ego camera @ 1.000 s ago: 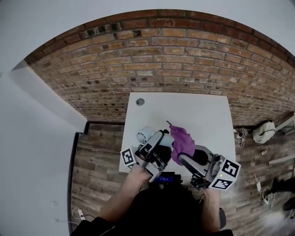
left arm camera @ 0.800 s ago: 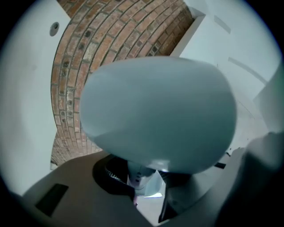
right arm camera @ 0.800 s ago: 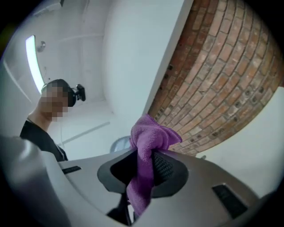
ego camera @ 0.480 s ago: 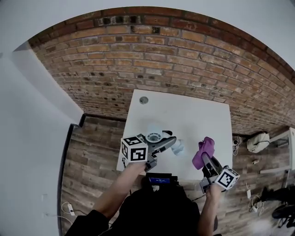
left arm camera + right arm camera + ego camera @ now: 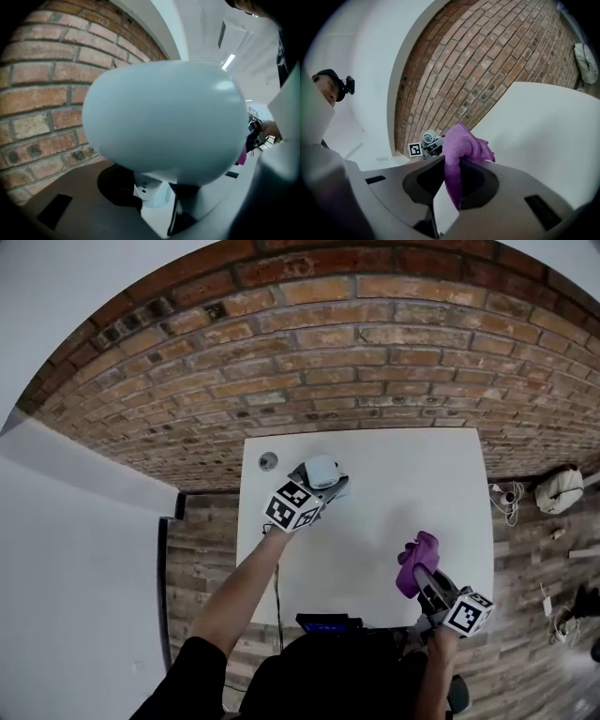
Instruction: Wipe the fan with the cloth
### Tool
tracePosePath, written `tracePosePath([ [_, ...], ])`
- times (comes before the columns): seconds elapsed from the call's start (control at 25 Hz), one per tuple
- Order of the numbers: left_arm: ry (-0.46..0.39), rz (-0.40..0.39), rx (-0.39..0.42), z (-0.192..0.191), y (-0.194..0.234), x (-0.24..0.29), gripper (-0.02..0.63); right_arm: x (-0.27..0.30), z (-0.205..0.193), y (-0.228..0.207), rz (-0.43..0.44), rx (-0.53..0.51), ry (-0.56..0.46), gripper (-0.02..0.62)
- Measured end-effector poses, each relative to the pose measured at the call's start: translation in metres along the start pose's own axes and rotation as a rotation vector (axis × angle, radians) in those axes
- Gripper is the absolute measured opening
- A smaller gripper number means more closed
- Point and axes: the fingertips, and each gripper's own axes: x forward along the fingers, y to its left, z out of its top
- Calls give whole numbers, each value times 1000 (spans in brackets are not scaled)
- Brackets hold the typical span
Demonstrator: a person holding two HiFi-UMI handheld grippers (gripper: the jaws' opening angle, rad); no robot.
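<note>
A small pale blue fan (image 5: 323, 471) is at the far left of the white table (image 5: 403, 474), close to the brick wall. My left gripper (image 5: 322, 487) is shut on it. In the left gripper view the fan's rounded head (image 5: 164, 122) fills the picture, and the jaws hold its white stand (image 5: 149, 191) below. My right gripper (image 5: 424, 579) is over the table's front right part, shut on a purple cloth (image 5: 417, 561). The cloth (image 5: 461, 150) sticks up and bunches from between that gripper's jaws. From there the fan (image 5: 429, 138) shows small and far off.
A grey round grommet (image 5: 268, 460) sits in the table's far left corner beside the fan. A black device (image 5: 328, 622) is at the front edge. The brick wall (image 5: 356, 352) runs behind the table. A white bag (image 5: 562, 488) and cables (image 5: 506, 498) lie on the floor at right.
The left gripper has carried the fan from the front edge to the far left of the table, rolling as it went. The right gripper took the cloth right and down.
</note>
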Motion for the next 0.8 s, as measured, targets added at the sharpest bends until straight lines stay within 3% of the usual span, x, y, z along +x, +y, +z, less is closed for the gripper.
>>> tracePosePath([
  [0.28, 155, 11, 96, -33, 83, 107, 163, 12, 50, -60, -15, 50, 20, 74],
  [0.56, 68, 23, 99, -18, 120, 137, 163, 29, 71, -80, 3, 82, 46, 74],
  [0.8, 11, -84, 129, -15, 110, 142, 163, 42, 79, -75, 37, 77, 82, 74],
])
